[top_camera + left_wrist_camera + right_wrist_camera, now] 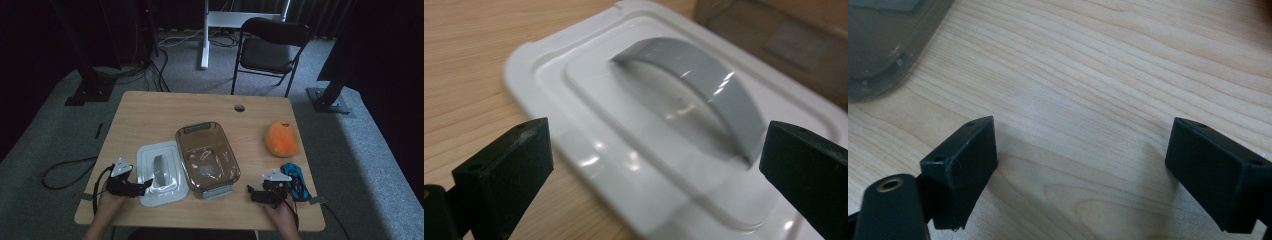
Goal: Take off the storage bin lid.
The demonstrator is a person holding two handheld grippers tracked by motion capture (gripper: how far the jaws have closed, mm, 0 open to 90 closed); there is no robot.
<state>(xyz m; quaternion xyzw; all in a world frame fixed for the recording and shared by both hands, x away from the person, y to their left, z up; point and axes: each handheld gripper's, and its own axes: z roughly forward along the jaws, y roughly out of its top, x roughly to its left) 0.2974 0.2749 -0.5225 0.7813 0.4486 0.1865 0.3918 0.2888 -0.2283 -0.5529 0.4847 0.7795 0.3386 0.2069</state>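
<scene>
The jaws of the left gripper [145, 187] stand spread wide, with nothing pinched between them. In the left gripper view the white lid [664, 130] lies flat on the tabletop just in front of the 2 jaws, and its grey arched handle [704, 95] sits in the gap ahead of them, closer to the right jaw. The pads do not touch the lid or the handle. In the high view this gripper rests near the front left corner of the tabletop [165, 110], and its tips reach the left edge of the lid [161, 172].

The jaws of the right gripper [251, 192] are also spread, and between them is only bare wood. In the right gripper view a corner of the container [883, 45] shows at the upper left, apart from the jaws. In the high view this gripper lies near the front edge, toward the front right corner.

The transparent brown container [207, 157] stands just right of the lid, about in the middle of the tabletop, between the 2 grippers. Its long side lies against the right edge of the lid. An orange plush toy [282, 137] sits near the right edge, and a blue object [295, 180] lies in front of it, just beside the right gripper.
</scene>
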